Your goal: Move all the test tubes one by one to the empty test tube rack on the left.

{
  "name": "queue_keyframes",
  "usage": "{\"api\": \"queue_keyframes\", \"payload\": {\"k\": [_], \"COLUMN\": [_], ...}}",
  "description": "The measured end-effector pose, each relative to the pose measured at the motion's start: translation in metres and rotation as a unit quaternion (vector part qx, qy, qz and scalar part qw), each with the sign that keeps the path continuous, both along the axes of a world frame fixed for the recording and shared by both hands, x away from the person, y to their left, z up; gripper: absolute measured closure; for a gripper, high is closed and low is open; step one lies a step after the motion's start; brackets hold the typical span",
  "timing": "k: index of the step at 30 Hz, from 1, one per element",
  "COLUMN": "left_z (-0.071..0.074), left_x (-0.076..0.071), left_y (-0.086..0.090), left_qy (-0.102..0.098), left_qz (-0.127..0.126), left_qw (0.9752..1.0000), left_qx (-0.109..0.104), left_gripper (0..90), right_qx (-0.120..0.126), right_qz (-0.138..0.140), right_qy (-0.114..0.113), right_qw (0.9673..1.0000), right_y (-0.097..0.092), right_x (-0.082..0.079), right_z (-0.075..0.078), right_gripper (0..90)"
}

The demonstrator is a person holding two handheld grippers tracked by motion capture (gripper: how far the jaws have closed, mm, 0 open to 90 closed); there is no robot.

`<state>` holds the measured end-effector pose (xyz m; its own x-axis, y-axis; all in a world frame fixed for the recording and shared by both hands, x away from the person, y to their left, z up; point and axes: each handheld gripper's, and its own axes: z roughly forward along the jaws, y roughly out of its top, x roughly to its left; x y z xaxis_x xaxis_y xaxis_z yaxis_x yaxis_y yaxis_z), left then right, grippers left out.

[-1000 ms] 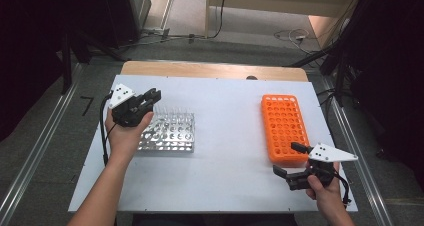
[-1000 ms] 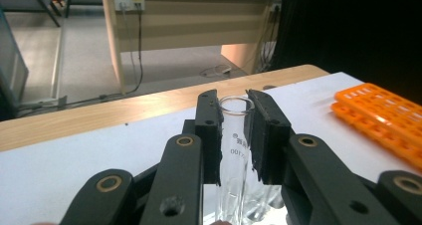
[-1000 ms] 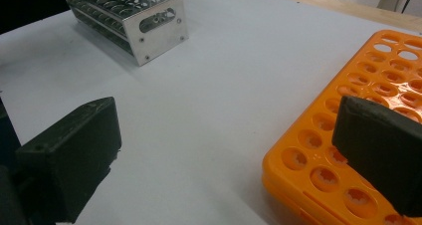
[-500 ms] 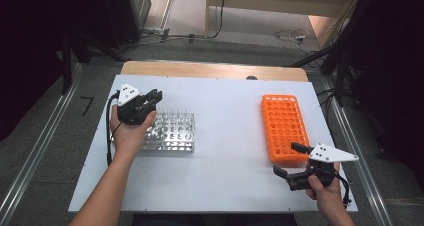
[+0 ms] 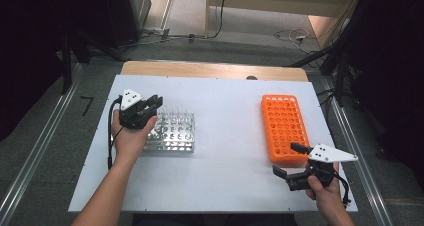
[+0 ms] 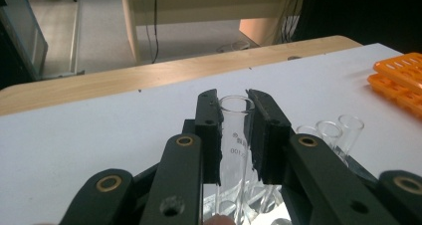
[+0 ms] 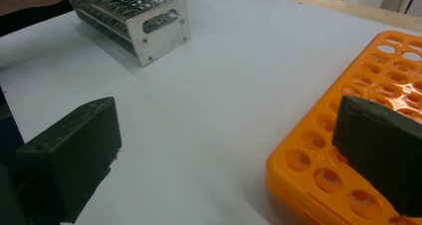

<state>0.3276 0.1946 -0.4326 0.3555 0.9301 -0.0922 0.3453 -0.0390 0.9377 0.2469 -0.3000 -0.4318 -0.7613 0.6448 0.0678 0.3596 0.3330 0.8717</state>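
My left gripper (image 5: pixel 155 102) hangs over the far left corner of the metal tube rack (image 5: pixel 172 133). In the left gripper view its jaws (image 6: pixel 234 103) are shut on a clear glass test tube (image 6: pixel 234 130) that stands upright between the pads, its rim at the fingertips. A few more glass tubes (image 6: pixel 328 130) stand in the rack to its right. My right gripper (image 5: pixel 285 158) rests open at the near end of the orange tube rack (image 5: pixel 284 128). Between its wide-apart jaws (image 7: pixel 226 115) lies only bare table.
The white table top (image 5: pixel 230 111) has a wooden strip (image 5: pixel 215 70) along its far edge. The metal rack (image 7: pixel 149 21) and the orange rack (image 7: pixel 358 150) stand well apart with bare surface between them. Cables lie on the floor beyond the table.
My left hand has shifted slightly to the right and nearer, over the metal rack's left end. The right hand has stayed where it was.
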Motion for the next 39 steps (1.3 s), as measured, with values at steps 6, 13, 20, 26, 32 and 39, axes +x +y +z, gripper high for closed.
{"api": "queue_keyframes", "payload": {"k": [6, 13, 20, 26, 32, 39], "left_z": [-0.0020, -0.0006, -0.0050, -0.0070, -0.0070, -0.0049], "left_x": [-0.0018, -0.0045, -0.0040, -0.0033, -0.0031, -0.0051], "left_y": [0.0002, 0.0000, -0.0020, -0.0019, 0.0008, 0.0044], "left_qy": [0.005, 0.010, 0.036, 0.055, 0.069, 0.071], "left_qz": [0.002, 0.003, 0.002, 0.008, 0.005, 0.001], "left_qw": [1.0000, 0.9999, 0.9991, 0.9982, 0.9975, 0.9975], "left_qx": [-0.001, 0.006, 0.022, 0.021, 0.015, -0.007], "left_gripper": [76.0, 75.8, 75.3, 74.8, 74.1, 64.4], "right_qx": [0.000, 0.000, -0.001, -0.001, -0.002, -0.002], "right_qz": [0.002, 0.002, 0.002, 0.002, 0.003, 0.002], "right_qy": [0.000, 0.001, 0.001, 0.002, 0.004, 0.003], "right_qw": [1.0000, 1.0000, 1.0000, 1.0000, 1.0000, 1.0000], "right_y": [0.0007, 0.0010, 0.0015, 0.0018, 0.0019, 0.0014], "right_x": [-0.0001, 0.0000, -0.0003, 0.0004, 0.0007, 0.0008], "right_z": [0.0000, -0.0005, -0.0006, -0.0011, -0.0017, -0.0015], "right_gripper": [0.0, 0.0, 0.0, 0.0, 0.0, 0.0]}}
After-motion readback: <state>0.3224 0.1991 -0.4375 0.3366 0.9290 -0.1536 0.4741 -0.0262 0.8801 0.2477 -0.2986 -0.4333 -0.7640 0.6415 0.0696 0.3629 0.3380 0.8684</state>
